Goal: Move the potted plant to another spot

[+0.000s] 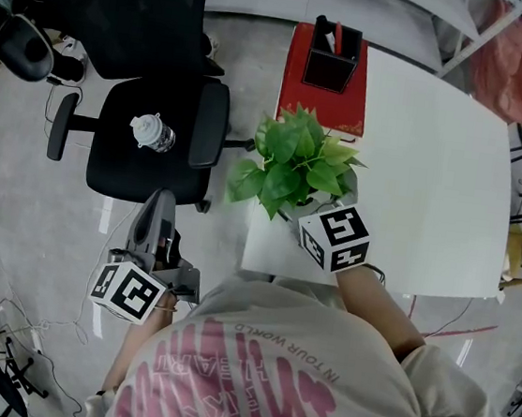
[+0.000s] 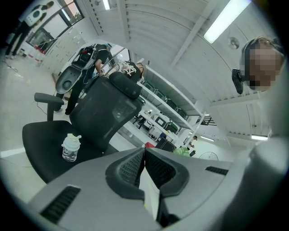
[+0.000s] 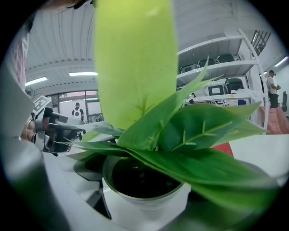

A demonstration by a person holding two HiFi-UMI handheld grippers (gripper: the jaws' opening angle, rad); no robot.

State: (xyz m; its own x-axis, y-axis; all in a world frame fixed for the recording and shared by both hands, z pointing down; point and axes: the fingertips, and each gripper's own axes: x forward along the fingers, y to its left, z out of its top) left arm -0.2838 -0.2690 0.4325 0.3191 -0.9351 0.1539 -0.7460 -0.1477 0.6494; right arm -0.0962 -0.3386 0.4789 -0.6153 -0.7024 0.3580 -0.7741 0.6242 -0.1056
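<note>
Clamping potted plant (image 1: 290, 164) at table (image 1: 435, 177) edge: right gripper (image 1: 312, 214) | left gripper (image 2: 144, 167): jaws together | table bare rightward

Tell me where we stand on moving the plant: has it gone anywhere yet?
Done: the right gripper is at the plant, fingers either side of its white pot, apparently closed on it. In hand: that grip; I cannot tell whether the pot has left the table. Left: carrying it to another spot and letting go. The left gripper is shut, empty, away beside the chair.
</note>
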